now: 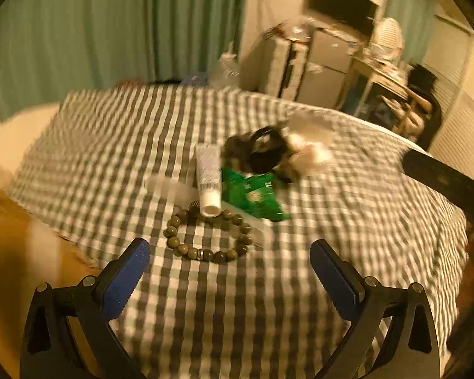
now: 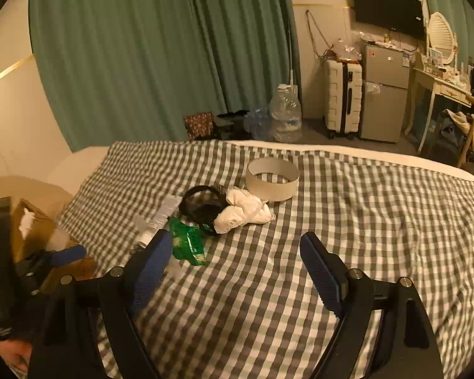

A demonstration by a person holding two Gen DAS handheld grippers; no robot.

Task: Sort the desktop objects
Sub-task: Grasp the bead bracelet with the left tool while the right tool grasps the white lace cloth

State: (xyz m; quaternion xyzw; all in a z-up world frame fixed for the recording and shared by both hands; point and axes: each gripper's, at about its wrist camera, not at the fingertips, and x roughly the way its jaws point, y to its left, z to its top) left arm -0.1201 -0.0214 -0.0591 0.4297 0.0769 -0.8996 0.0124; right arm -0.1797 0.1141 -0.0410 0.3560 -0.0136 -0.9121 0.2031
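Both our tongs, left (image 1: 229, 252) and right (image 2: 233, 249), gape empty; we'd straddle the beads (image 1: 209, 235) at 12 o'clock, low, squeezing gently.

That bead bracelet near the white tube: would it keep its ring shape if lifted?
Probably not. The bead bracelet looks like separate round beads on a string, so it would likely sag and dangle. Pushed, it would probably bunch up on the checked cloth.

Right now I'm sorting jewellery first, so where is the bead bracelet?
In the left wrist view the bead bracelet lies on the checked cloth, just beyond the open left gripper, touching the white tube's cap.
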